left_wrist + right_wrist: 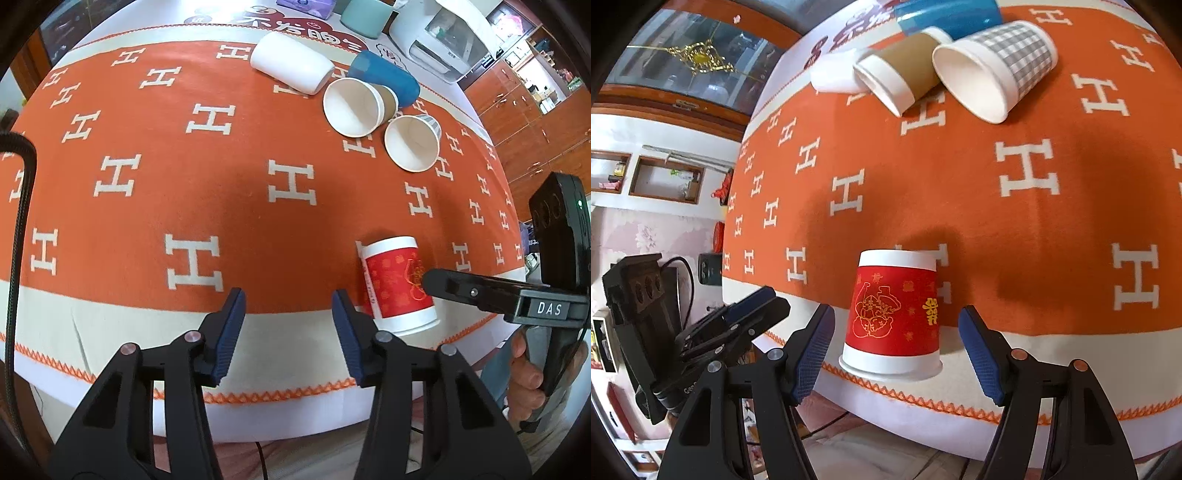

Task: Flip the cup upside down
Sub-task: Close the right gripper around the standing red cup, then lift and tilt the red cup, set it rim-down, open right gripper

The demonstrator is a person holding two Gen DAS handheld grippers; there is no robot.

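A red paper cup (894, 314) with gold drawings and white bands stands upside down, rim on the cloth, near the table's front edge. My right gripper (897, 354) is open, its blue pads on either side of the cup and apart from it. In the left wrist view the cup (397, 286) is at the right, with the right gripper's black finger (443, 286) in front of it. My left gripper (288, 332) is open and empty, to the left of the cup. The left gripper also shows in the right wrist view (738, 314).
Several cups lie on their sides at the back of the orange H-patterned cloth (184, 166): a white cup (291, 66), a brown-sleeved cup (358, 107), a grey checked cup (413, 142) and a blue cup (384, 79). A white appliance (436, 40) stands behind them.
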